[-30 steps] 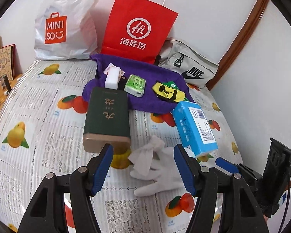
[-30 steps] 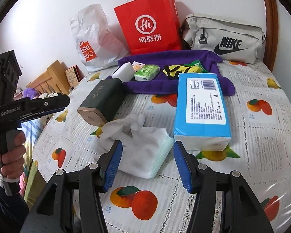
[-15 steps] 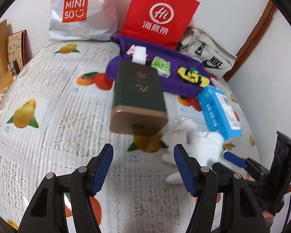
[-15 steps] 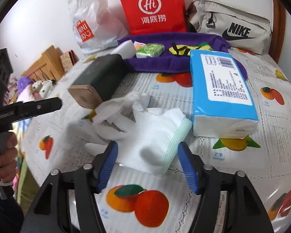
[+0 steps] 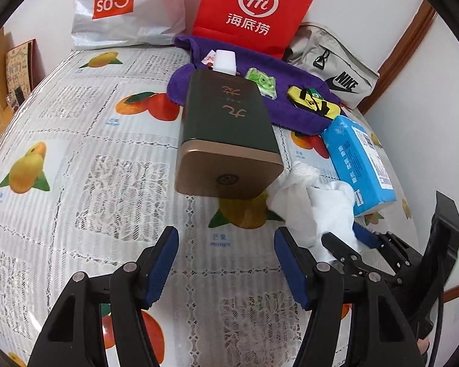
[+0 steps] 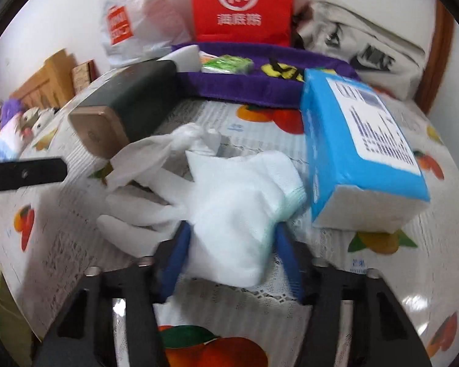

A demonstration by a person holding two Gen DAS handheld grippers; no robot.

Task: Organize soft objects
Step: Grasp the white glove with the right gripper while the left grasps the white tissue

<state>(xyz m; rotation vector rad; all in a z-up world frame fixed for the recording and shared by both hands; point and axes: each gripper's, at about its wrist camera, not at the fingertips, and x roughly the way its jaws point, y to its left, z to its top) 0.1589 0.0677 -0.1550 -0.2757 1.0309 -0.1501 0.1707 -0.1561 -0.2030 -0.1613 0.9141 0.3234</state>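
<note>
Right hand-held gripper [image 6: 231, 246]: blue pads pressed in on both sides of the white glove [image 6: 241, 202], clamped on its cuff end. Glove fingers trail left over the fruit-print cloth on the bed [image 6: 367, 275]; the view is blurred. A crumpled white tissue [image 6: 168, 146] lies just behind the glove, touching it.

Left hand-held gripper [image 5: 225, 267]: jaws apart, nothing between them, hovering over bare cloth just in front of the dark green box [image 5: 226, 122]. From this view the glove sits at right, with the right tool's fingers closed around it.

Middle ground: the green box lies on its side, its gold end cap facing the cameras. The blue tissue pack [image 6: 358, 140] lies just right of the glove, close against its cuff.

Farther: a purple towel [image 5: 293, 116] carrying a white block [image 5: 226, 61], a green packet [image 5: 261, 81] and a yellow-and-black item [image 5: 313, 102].

Against the wall: Miniso bag [image 5: 122, 6], red paper bag [image 5: 254, 9], Nike pouch [image 5: 336, 70].
</note>
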